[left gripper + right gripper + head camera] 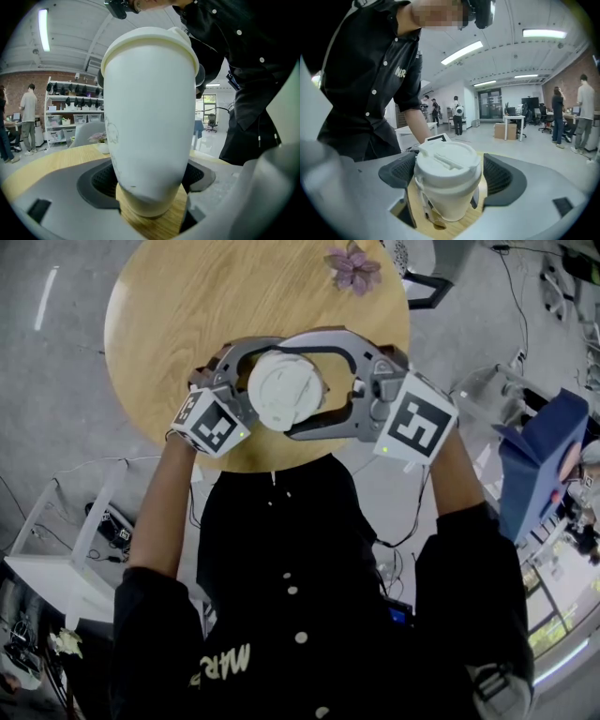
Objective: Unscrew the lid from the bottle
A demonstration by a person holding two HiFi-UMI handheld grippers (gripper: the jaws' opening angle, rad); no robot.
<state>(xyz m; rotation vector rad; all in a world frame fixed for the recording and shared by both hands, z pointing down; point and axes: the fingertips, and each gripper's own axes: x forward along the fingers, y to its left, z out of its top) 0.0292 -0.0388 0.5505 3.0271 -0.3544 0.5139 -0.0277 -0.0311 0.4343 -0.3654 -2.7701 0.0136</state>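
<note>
White tapered plastic bottle upright on round light-wood table, close to near edge by person's torso. Left gripper clamped on bottle's lower body, pads pressed against both sides. White ridged lid sits between right gripper jaws, pads closed against its rim. Grippers meet from opposite sides, marker cubes toward person. Broad bare tabletop beyond bottle; purple flower well apart at far edge. Both forearms reach forward, grippers tilted slightly down.

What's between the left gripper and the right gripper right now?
The white bottle with its lid on; the head view shows the left gripper and right gripper flanking it.
</note>
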